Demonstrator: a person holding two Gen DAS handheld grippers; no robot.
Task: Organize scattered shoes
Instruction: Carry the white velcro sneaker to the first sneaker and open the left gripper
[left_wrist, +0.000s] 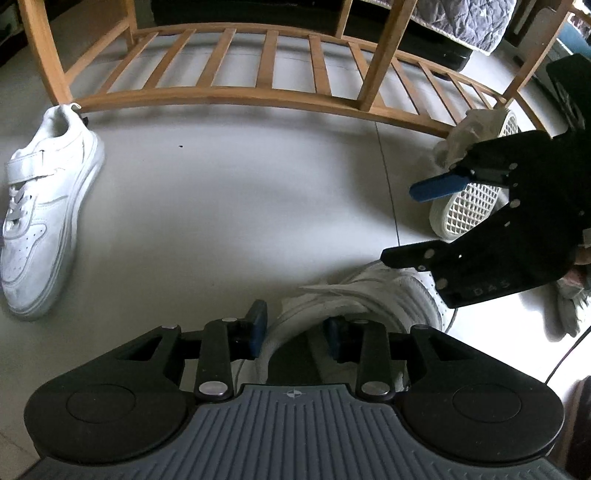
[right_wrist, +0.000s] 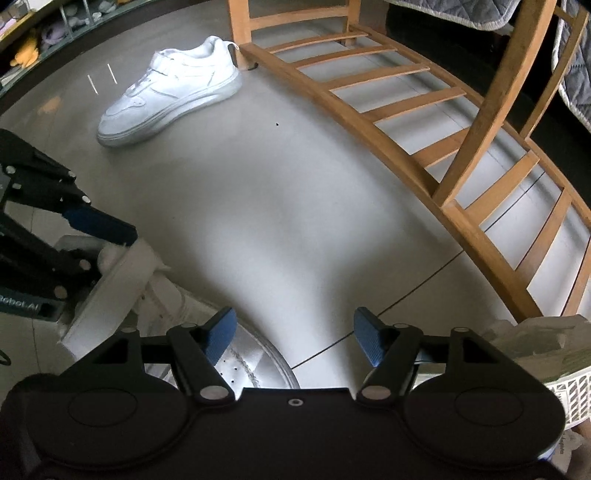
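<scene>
Hidden: white leather sneaker (left_wrist: 354, 295) under left claw (left_wrist: 295, 328), heel cut off; grip unclear.
Right claw (right_wrist: 295, 338): wide, empty.
Floor: grey tile (left_wrist: 229, 192) before slatted wooden rack (left_wrist: 258, 70).

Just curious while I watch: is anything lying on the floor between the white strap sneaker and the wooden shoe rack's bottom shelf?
Nothing but bare grey floor between the white strap sneaker and the wooden shoe rack, as the right wrist view shows.
</scene>
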